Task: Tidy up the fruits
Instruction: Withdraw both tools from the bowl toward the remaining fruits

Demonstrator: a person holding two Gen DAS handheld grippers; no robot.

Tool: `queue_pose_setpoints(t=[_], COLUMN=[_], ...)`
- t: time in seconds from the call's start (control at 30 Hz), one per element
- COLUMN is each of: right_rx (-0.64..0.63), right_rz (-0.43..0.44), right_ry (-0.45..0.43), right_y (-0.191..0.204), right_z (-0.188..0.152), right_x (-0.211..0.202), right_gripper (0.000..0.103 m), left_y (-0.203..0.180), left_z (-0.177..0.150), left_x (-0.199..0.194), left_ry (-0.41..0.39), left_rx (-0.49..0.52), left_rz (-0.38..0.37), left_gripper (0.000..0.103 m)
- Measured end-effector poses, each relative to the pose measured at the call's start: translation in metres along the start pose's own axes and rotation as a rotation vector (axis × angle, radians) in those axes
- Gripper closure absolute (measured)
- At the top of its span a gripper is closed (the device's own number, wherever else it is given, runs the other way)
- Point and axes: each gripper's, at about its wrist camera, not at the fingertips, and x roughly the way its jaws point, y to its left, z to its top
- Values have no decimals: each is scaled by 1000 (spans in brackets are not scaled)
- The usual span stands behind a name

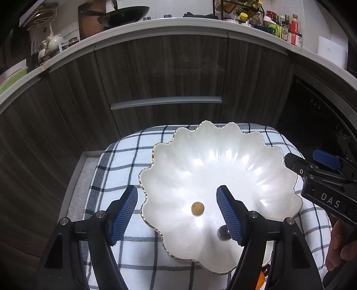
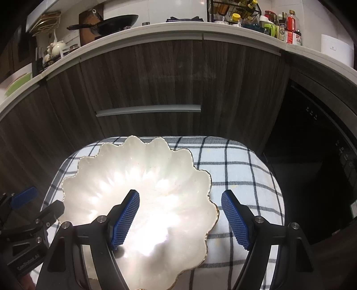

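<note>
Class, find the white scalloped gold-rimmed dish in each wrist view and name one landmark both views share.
Left wrist view: white scalloped gold-rimmed dish sits centre-right, on the checked cloth.
Right wrist view: the dish sits centre-left, lower.
Shared landmark: the black frying pan on the counter, upper left.

A small raised surface covered by a white cloth with a dark blue check carries everything here; what lies under the cloth cannot be made out. Its far edge sits close to the dark wood-grain cabinet fronts. Directly on the cloth rests a large pearly white dish with a scalloped, gold-trimmed rim, taking up most of the top from the far edge toward the near one. The checked cloth shows bare along the left edge and again in a wider stretch along the right edge.
</note>
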Motion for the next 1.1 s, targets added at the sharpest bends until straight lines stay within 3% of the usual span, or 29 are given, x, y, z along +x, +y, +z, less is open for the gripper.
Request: queue_pose_setpoints(t=[0.53,1.1], right_rx=[-23,5], right_rz=[-20,33], right_ry=[-46,-41], right_y=[1,9], right_z=[-19,-56], right_x=[-27,-57], right_gripper=[26,26], left_y=[0,11], left_z=[-21,-62], left_x=[-20,-50], left_ry=[-14,-13], left_rx=[-2,-38], left_rz=[14,-1], left_gripper=[30,30])
